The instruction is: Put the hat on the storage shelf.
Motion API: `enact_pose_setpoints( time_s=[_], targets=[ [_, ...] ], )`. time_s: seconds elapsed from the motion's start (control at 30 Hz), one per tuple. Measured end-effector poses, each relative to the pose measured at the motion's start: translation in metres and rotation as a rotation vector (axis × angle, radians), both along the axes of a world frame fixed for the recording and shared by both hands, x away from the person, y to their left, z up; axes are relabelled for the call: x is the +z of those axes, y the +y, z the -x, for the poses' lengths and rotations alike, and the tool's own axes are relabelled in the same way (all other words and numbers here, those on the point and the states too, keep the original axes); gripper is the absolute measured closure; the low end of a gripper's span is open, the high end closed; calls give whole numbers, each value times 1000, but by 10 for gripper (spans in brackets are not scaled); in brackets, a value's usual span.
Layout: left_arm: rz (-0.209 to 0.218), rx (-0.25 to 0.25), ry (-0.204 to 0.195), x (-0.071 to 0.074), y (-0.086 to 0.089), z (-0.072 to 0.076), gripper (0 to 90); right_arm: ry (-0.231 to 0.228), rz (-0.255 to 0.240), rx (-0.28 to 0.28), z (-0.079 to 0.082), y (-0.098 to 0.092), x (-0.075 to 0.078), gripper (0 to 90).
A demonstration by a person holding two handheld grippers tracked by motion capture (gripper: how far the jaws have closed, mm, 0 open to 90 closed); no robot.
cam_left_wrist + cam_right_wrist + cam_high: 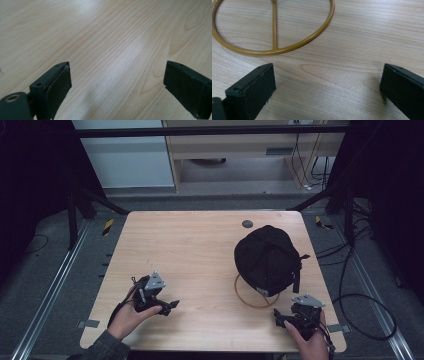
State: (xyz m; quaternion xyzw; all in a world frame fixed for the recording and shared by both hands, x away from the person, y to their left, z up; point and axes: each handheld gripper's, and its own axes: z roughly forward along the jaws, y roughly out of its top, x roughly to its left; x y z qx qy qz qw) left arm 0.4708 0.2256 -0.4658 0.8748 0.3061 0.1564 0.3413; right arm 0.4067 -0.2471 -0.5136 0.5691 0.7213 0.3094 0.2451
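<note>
The right gripper (281, 317) is held low over the table (200, 270), its two black jaws spread wide with only bare wood between them; the flat pads (259, 92) look rubbery and matte. Just ahead of this gripper lies a thin round ring (287, 48) of mustard-yellow metal, with one straight bar across it, resting flat on the wood. In the high view this ring (250, 303) is the base of a stand that carries a black fabric cap (267, 260), rounded and soft, a little farther beyond the jaws. The left gripper (170, 306) is well apart from the cap, also spread open above pale, smooth wood grain, pinching nothing.
</note>
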Motion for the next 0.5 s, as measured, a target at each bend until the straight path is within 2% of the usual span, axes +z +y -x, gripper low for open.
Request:
enact_pose_setpoints(
  time_s=[0.13,0.3,0.37,0.4,0.5],
  targets=[
    [-27,24,11,-12,13,-5,71,-1,3,1,0,0,0,3],
    [-10,61,22,-20,26,-11,65,1,-1,-3,0,0,0,3],
    [-29,72,20,-24,30,-13,64,1,-1,-3,0,0,0,3],
    [-42,68,24,-27,30,-14,57,1,-1,-3,0,0,0,3],
    [-35,52,47,-31,29,-15,46,1,0,-3,0,0,0,3]
  ],
)
